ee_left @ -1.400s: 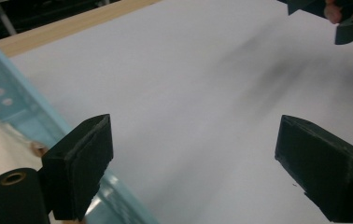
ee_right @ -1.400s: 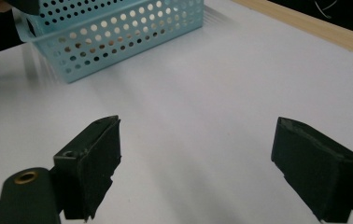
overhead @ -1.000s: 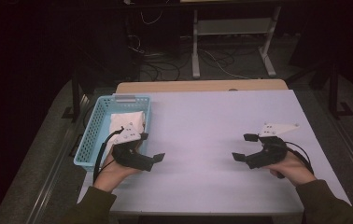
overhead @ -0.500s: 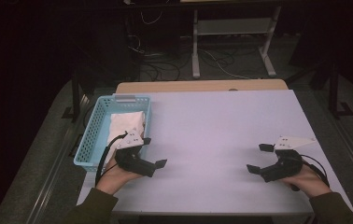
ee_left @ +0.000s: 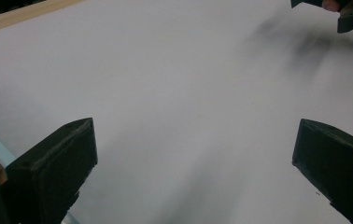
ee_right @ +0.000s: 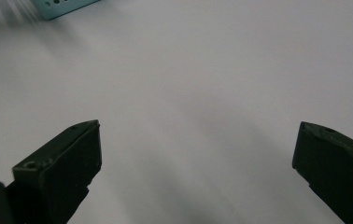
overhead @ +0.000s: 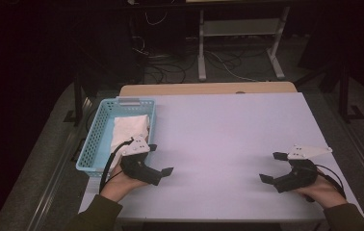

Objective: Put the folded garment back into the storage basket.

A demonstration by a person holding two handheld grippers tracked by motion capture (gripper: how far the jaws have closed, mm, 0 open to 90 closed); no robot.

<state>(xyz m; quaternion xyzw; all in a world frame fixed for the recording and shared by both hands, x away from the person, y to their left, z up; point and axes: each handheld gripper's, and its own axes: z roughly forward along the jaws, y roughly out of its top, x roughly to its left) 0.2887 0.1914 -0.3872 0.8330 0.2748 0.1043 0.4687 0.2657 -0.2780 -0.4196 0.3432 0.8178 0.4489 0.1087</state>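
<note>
Both forearms rest low on the white surface (overhead: 228, 139), well apart. The left hand-held gripper (overhead: 160, 159), jaws spread with nothing between, lies just beside the blue basket (overhead: 93, 144) holding a white cloth (overhead: 129, 127). The right hand-held gripper (overhead: 273, 167) points left, its jaws having just opened wide, nothing between them.

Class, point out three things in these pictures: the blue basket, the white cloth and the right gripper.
blue basket (overhead: 92, 144): high view, on its left mesh wall.
white cloth (overhead: 129, 129): high view, on the folded middle, inside the basket.
right gripper (overhead: 273, 167): high view, midway between its open fingertips.
</note>
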